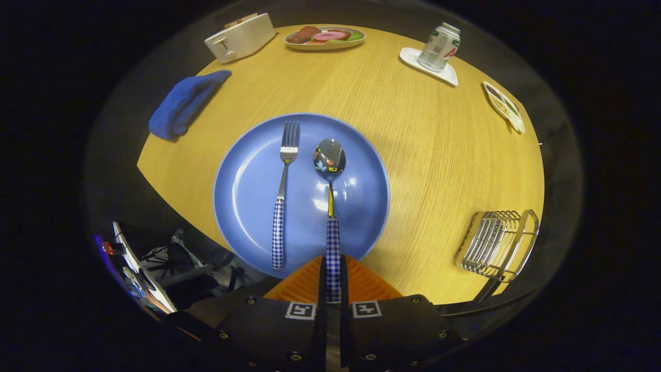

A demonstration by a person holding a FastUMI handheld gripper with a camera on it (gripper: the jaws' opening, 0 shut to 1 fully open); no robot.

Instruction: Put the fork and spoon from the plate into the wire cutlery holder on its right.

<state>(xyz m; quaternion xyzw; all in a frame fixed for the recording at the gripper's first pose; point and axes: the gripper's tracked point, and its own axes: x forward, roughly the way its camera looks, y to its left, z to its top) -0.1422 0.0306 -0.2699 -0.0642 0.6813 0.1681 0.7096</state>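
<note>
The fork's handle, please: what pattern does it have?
A blue-and-white check, clearest in the gripper view on the fork.

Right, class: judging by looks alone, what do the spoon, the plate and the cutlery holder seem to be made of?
Spoon: polished metal bowl, mirror reflections; checked handle, probably plastic, pinched between the tongs.
Plate: glazed blue ceramic or glossy plastic, judging by its bright highlights.
Cutlery holder: shiny bent metal wire, likely chromed, with light glinting off it.
</note>
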